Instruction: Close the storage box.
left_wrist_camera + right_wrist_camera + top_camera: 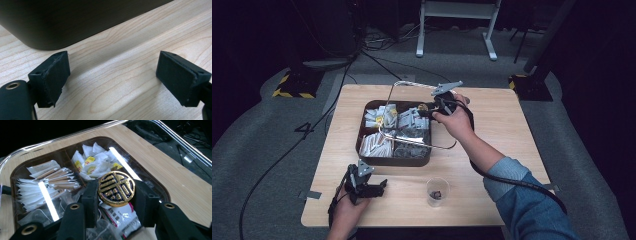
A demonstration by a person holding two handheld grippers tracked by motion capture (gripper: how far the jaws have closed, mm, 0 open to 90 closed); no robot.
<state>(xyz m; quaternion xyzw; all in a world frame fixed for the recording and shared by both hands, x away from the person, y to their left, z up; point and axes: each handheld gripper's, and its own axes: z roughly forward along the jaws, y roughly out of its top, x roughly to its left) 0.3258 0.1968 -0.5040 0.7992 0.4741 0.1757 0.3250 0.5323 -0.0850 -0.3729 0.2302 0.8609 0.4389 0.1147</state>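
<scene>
Wooden counter (pixel 512 130) holds a brown tray (pixel 367 107) | right claw (pixel 116 192) pinches the clear lid's gold knob (pixel 116 188), lifting it above the tray | left claw (pixel 112 80) waits apart, empty, beside the tray.

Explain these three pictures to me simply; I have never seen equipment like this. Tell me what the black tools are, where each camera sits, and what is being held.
A person holds a two-jaw tool in each hand. One camera looks down from above; another rides on each tool, looking along its jaws. On the wooden table stand a dark divided box of paper sachets and a small clear cup. The right gripper clamps the round gold-patterned knob of the box's clear lid, which is lifted and tilted. The left gripper rests open on the table near the box.
</scene>
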